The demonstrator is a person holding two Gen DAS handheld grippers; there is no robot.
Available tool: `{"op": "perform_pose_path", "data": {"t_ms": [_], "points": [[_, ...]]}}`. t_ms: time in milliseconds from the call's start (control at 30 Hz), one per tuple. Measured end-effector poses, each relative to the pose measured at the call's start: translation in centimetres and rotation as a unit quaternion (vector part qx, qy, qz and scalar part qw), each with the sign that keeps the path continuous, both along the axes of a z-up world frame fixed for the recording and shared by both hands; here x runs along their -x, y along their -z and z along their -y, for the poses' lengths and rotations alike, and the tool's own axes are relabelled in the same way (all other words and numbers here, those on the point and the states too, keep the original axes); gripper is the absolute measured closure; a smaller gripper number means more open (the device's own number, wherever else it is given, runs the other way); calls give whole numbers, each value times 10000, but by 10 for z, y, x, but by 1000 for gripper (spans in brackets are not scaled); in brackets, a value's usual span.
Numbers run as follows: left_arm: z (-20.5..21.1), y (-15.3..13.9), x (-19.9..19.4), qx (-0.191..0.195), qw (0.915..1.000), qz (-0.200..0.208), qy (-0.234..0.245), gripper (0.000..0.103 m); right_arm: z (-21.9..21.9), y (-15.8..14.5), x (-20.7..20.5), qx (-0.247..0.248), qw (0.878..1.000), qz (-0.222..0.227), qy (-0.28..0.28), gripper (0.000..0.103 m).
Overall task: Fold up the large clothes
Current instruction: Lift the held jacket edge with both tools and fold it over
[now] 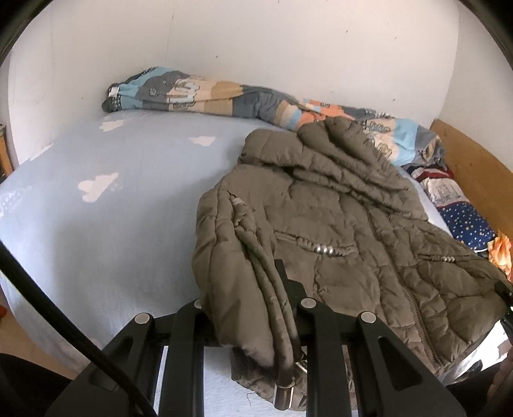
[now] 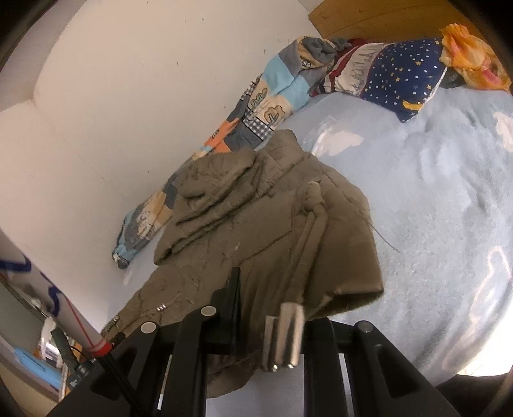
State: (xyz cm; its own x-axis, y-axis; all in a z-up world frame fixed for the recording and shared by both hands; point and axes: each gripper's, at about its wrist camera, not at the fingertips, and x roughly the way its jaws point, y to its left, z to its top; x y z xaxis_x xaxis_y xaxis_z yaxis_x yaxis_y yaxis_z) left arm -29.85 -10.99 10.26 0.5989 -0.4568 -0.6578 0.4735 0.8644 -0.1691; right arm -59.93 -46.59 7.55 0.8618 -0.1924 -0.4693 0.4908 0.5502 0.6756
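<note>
Both grippers are clamped on the hem of a quilted olive-brown jacket (image 1: 320,218) that lies spread across a bed. The left gripper (image 1: 272,304) has its jaws pressed together on a bunched fold of the jacket's edge, with a brown drawcord and its metal cord end (image 1: 283,396) dangling at 6 o'clock in the left wrist view. The right gripper (image 2: 256,308) is likewise closed on the fabric, a doubled silver cord end (image 2: 283,336) hanging blurred just in front of its black frame. From the grippers the jacket runs away toward 12 o'clock, its collar end crumpled near the wall. Under it lies a pale blue bed sheet (image 1: 112,208) printed with white clouds. A rolled patchwork quilt (image 1: 198,93) in blue, grey and orange runs along the white wall (image 1: 256,41). In the right wrist view, a navy star-print pillow (image 2: 407,77) sits at 1 o'clock against a wooden headboard (image 2: 368,16), with an orange cloth (image 2: 471,57) beside it.
</note>
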Motion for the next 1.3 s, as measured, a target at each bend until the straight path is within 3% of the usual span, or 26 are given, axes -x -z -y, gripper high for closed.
{"op": "perform_pose_path", "data": {"t_ms": [600,800,900,1300], "points": [[18,-57,-11,76,9992,375,103,82,7,-55,4,27,9971,760,-48,88],[20,-62,-23,244,9995,204,69,82,15,-70,-4,284,9970,707,-151,88],[22,-65,-29,275,9995,153,77,82,23,-71,-8,149,9963,823,-173,88],[67,-118,-111,831,9965,41,-59,80,80,-110,-52,172,9938,1100,42,88]]}}
